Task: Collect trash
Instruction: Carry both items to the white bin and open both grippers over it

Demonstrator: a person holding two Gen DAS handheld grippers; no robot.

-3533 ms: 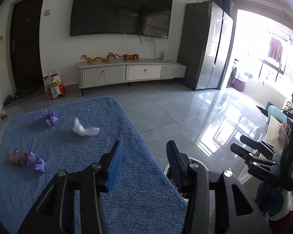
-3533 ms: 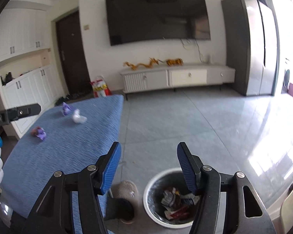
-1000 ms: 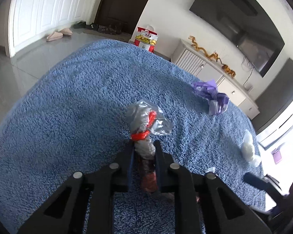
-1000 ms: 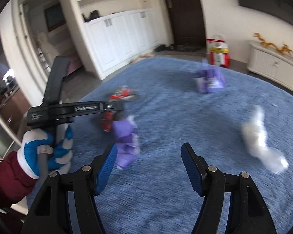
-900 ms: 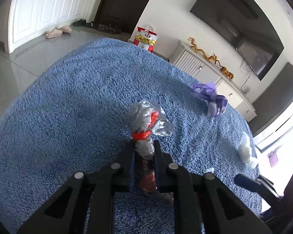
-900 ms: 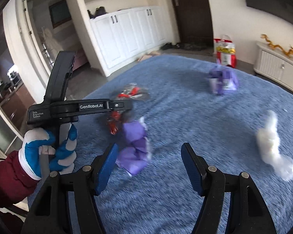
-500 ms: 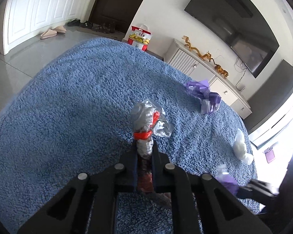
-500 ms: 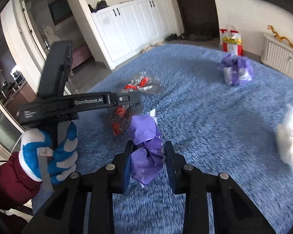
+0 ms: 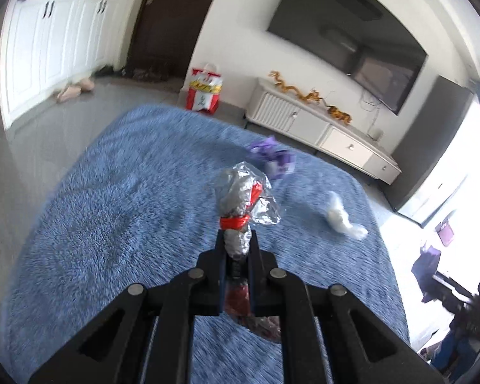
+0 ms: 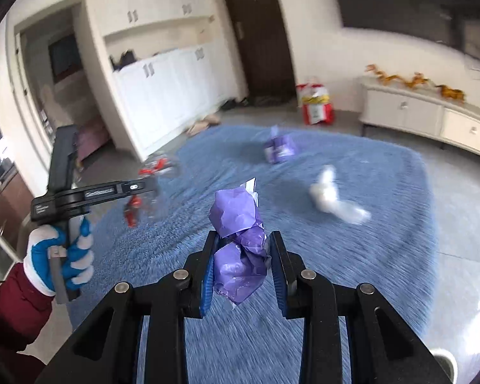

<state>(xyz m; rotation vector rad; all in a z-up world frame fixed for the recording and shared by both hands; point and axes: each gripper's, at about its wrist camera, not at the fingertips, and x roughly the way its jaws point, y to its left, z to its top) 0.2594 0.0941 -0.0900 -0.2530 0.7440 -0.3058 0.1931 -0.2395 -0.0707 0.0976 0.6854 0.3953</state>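
Both grippers had just lifted off the blue rug [image 9: 118, 211], each with a catch — two pieces were bound for the bin. The right gripper [image 10: 242, 252], jaws just closed, pinched a purple wrapper [image 10: 238, 240]; the left gripper [image 9: 236, 249] clamped a silver wrapper [image 9: 240, 198] above the rug's middle; a purple wad [image 9: 276, 156] and a white wad [image 9: 340, 217] remained on the rug's far side — beyond it, a white cabinet [image 9: 320, 124] under a television [image 9: 345, 32].

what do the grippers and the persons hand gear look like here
Both grippers are black plastic scissor linkages with silver rivets. The right gripper has blue ribbed pads. The left gripper looks all black in its own view; from the side its bar carries small white lettering. The left hand wears a blue-and-white glove and a dark red sleeve.
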